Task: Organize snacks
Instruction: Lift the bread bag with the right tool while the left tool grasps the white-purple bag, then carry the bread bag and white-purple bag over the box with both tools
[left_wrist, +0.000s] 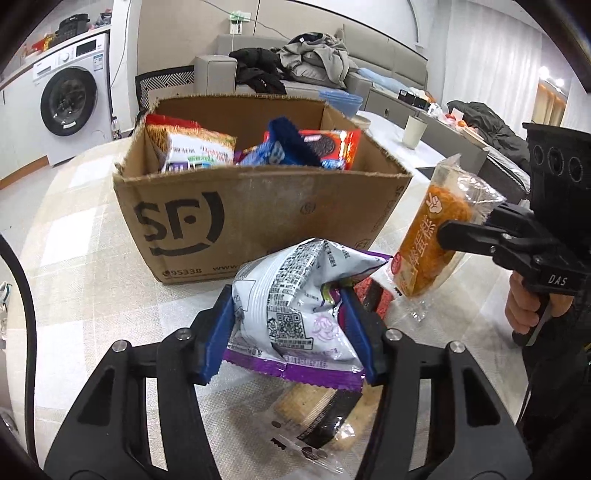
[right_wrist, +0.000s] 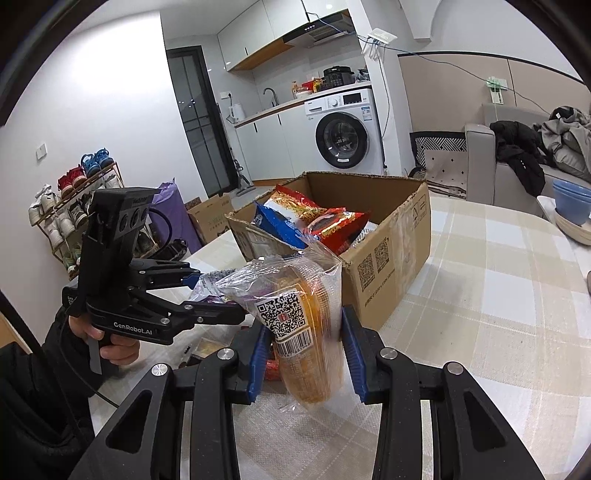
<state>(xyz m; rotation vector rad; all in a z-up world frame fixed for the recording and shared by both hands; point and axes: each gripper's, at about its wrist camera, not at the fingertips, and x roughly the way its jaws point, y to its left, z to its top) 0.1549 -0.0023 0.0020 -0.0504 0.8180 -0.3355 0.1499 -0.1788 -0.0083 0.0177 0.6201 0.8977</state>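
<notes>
My left gripper (left_wrist: 290, 332) is shut on a white and purple snack bag (left_wrist: 295, 295), held above the table in front of the cardboard box (left_wrist: 258, 214). My right gripper (right_wrist: 304, 354) is shut on an orange cake in clear wrap (right_wrist: 303, 325), held upright to the right of the box front; it shows in the left wrist view (left_wrist: 436, 236). The open box (right_wrist: 388, 251) holds several snack packs, among them red and blue cookie packs (left_wrist: 314, 147). The left gripper also shows in the right wrist view (right_wrist: 207, 291).
A clear-wrapped cracker pack (left_wrist: 317, 417) and a red packet (left_wrist: 376, 299) lie on the checked tablecloth (right_wrist: 498, 295) under my grippers. A white cup (left_wrist: 413, 131) and blue bowls (right_wrist: 570, 203) stand on the far table side. A sofa with clothes (left_wrist: 314, 62) is behind.
</notes>
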